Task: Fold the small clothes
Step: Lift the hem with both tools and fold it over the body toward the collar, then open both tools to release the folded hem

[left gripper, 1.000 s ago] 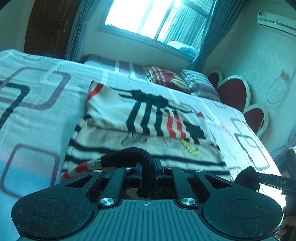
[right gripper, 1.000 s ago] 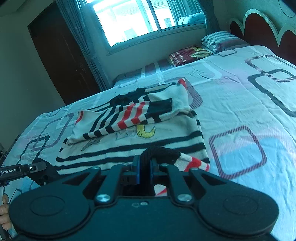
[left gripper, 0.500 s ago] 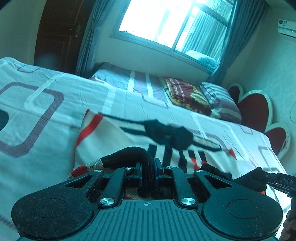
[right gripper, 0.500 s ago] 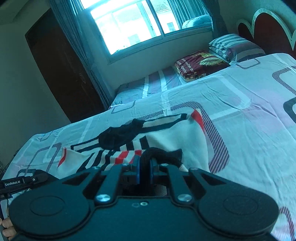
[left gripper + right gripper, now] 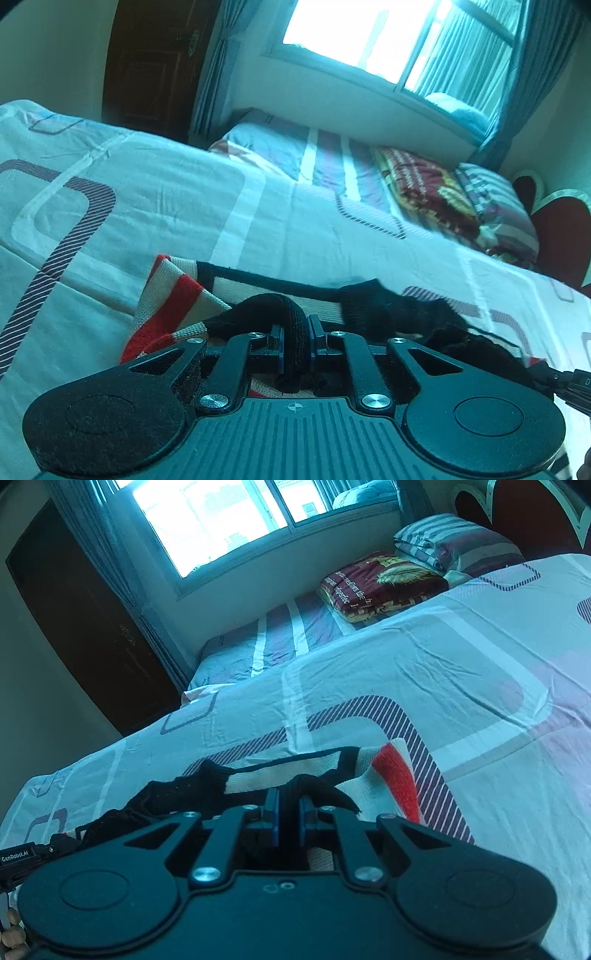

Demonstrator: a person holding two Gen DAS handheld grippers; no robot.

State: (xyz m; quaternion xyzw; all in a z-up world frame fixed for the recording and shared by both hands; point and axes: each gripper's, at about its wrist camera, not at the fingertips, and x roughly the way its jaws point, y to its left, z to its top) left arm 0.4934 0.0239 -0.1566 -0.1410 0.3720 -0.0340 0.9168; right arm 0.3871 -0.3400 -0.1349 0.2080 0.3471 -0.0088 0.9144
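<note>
A small knit sweater [image 5: 173, 295] in cream with black and red stripes lies on the bed, folded over on itself. My left gripper [image 5: 295, 343] is shut on its black ribbed hem, which bulges up between the pads. In the right wrist view the same sweater [image 5: 395, 771] shows its red-striped corner, and my right gripper [image 5: 289, 821] is shut on another stretch of the black hem. Both held edges hang low over the sweater's far edge, near its black collar [image 5: 373, 302]. The rest of the sweater is hidden under the grippers.
The bed sheet [image 5: 155, 199] is pale with rounded-square prints. A dark red pillow [image 5: 384, 583] and a striped pillow [image 5: 454, 542] lie by the red headboard [image 5: 565, 236]. Beyond are a window [image 5: 214, 513], curtains and a dark wardrobe [image 5: 147, 62]. The other gripper's tip [image 5: 565, 380] shows at right.
Both grippers have carried the held hem forward over the sweater toward its collar end. The striped front that lay open a second ago is now covered or below view.
</note>
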